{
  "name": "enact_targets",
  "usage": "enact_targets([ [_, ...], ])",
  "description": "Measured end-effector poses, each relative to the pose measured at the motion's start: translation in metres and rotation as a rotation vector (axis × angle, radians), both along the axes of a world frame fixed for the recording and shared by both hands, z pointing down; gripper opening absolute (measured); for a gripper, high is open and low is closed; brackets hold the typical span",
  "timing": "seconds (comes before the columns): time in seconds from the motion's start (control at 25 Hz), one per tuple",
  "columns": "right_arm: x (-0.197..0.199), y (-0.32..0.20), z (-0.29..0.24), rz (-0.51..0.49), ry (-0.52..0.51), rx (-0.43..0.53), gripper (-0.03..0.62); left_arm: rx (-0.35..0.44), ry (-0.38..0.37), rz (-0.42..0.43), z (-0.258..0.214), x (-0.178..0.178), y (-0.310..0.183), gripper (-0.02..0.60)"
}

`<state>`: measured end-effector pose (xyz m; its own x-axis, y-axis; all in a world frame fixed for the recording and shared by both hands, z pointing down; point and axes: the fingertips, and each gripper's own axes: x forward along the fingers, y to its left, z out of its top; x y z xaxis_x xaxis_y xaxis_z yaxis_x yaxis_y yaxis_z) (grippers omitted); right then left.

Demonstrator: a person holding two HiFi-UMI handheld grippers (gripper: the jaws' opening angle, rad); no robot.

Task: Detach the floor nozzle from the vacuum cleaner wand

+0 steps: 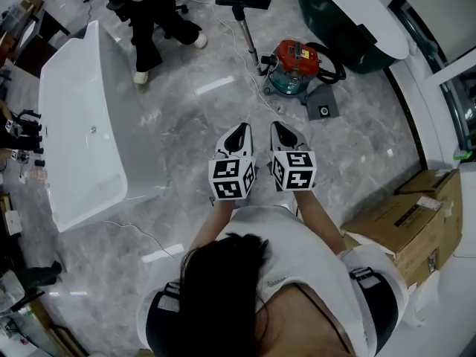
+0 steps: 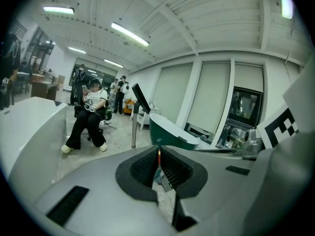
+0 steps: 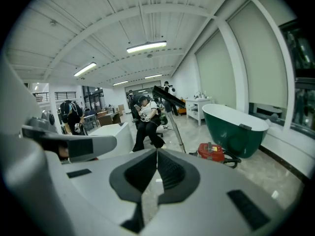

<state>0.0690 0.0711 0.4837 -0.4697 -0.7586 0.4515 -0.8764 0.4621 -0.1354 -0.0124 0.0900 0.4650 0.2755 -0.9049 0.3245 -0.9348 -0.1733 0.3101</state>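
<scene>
White shirt (image 1: 297, 255); white left hand-held gripper (image 1: 242, 128), right hand-held gripper (image 1: 278, 126), black-and-white marker cubes (image 1: 232, 178)

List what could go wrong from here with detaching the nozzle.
The silver metal wand stands steeply with the black floor nozzle on top; a pull may topple it. The thin white cord beside the red canister vacuum could snag feet. The left tool and right tool are shut, needing opening.
</scene>
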Motion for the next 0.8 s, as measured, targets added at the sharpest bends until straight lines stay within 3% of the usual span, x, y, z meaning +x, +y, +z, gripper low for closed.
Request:
enact_targets([
  [0.16,-0.013,-0.012,0.001,-0.013,0.004,0.004,0.015,0.02,-0.029,0.046,-0.003,-0.001,-0.013,0.014],
  [0.6,-0.022,-0.054,0.0,0.016,0.008,-0.004,0.015,0.013,-0.034,0.051,-0.001,-0.022,-0.059,0.014],
  [0.8,-0.035,-0.073,0.002,0.02,0.006,-0.002,0.015,0.041,-0.112,0.086,-0.002,-0.029,-0.082,0.014],
])
